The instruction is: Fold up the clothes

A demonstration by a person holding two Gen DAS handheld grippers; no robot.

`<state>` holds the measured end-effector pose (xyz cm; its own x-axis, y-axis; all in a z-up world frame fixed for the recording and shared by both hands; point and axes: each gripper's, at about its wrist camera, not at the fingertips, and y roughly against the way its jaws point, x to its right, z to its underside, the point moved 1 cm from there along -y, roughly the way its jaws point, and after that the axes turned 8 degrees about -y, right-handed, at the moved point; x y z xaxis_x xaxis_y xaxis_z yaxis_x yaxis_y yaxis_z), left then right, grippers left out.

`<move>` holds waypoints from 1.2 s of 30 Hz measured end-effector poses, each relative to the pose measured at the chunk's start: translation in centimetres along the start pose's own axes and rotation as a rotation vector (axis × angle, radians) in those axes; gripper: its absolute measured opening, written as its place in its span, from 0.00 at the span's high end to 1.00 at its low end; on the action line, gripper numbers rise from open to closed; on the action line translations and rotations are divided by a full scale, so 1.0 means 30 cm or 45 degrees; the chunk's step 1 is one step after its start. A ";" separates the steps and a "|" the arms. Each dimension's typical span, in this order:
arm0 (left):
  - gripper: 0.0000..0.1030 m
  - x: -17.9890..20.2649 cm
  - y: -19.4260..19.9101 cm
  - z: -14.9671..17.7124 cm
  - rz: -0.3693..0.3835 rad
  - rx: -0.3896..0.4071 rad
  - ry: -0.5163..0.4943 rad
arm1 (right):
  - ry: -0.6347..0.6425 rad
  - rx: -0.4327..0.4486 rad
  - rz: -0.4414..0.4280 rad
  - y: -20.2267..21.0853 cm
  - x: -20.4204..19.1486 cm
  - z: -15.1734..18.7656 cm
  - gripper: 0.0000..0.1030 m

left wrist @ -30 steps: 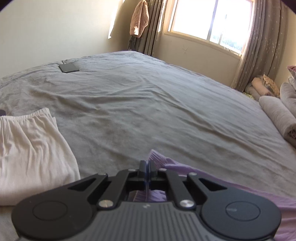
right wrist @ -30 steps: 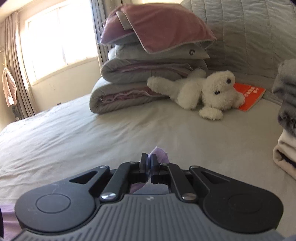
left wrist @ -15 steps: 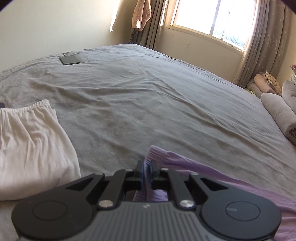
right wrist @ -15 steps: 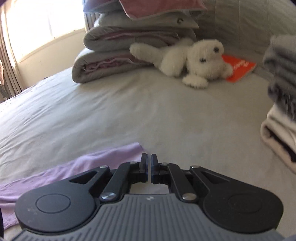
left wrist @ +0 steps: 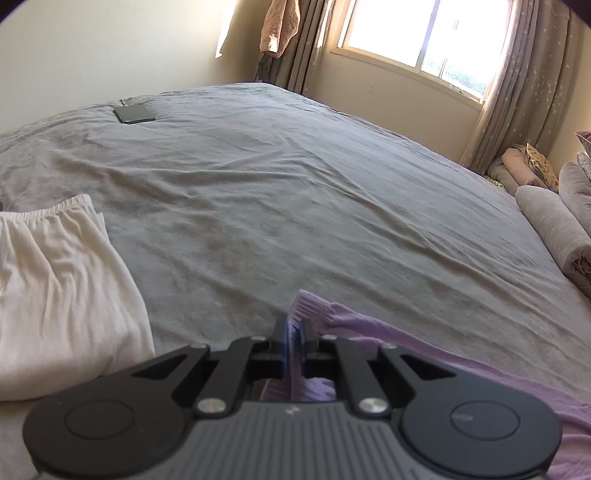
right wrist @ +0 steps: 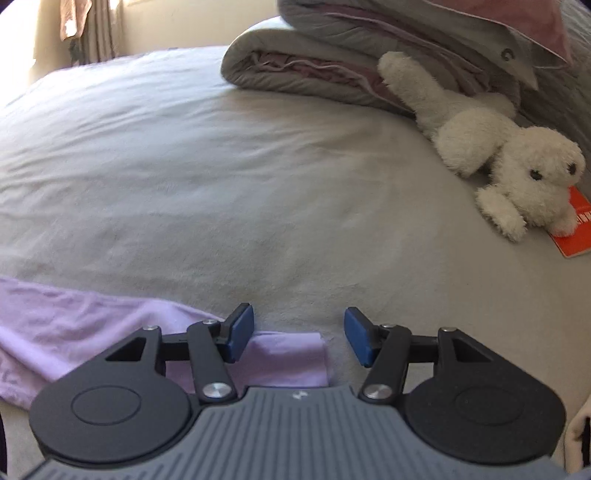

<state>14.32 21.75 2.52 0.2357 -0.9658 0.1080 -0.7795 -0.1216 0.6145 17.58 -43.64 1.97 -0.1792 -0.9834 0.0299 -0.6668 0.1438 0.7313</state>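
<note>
On the left wrist view, a folded white garment [left wrist: 55,295] lies at the near left of the bed [left wrist: 295,206], its gathered waistband on its far edge. Far beyond it, near the far left corner of the grey bedspread, rests a dark flat phone [left wrist: 133,113]. In the middle foreground the left gripper [left wrist: 294,341] is pinched tight on the ribbed edge of a lilac garment [left wrist: 406,343]; the cloth stands up between the blue pads and then trails away to the right along the near edge of the bed. Further right, a rolled grey blanket [left wrist: 554,229] lies at the bed's right side, with a window [left wrist: 424,33] and curtains behind it on the far wall.

On the right wrist view, the same lilac garment [right wrist: 92,328] lies flat across the near left of the pale bedspread [right wrist: 240,166], its right end reaching under the gripper's left finger. The right gripper [right wrist: 299,338] has just been opening: its jaws stand about half apart, with the end of the lilac cloth lying below them and nothing pressed between the pads. Far to the right, a stack of folded quilts [right wrist: 332,62] sits at the head of the bed, a white plush dog [right wrist: 498,158] lies stretched against it, and an orange booklet [right wrist: 576,229] lies partly under the toy's head at the right edge.
</note>
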 end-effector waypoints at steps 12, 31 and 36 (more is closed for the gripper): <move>0.97 0.006 0.015 -0.011 0.006 0.015 0.003 | 0.122 0.055 -0.058 0.070 -0.019 0.014 0.75; 0.97 0.007 0.008 -0.008 0.000 0.004 -0.009 | 0.211 -0.072 0.008 0.019 -0.033 0.013 0.58; 0.97 0.009 0.007 -0.005 -0.003 0.007 -0.021 | 0.226 -0.095 -0.050 0.045 -0.028 0.041 0.96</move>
<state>14.31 21.50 2.81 0.2284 -0.9691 0.0936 -0.7823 -0.1254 0.6102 15.94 -42.48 2.09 -0.0192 -0.9932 0.1150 -0.6139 0.1025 0.7827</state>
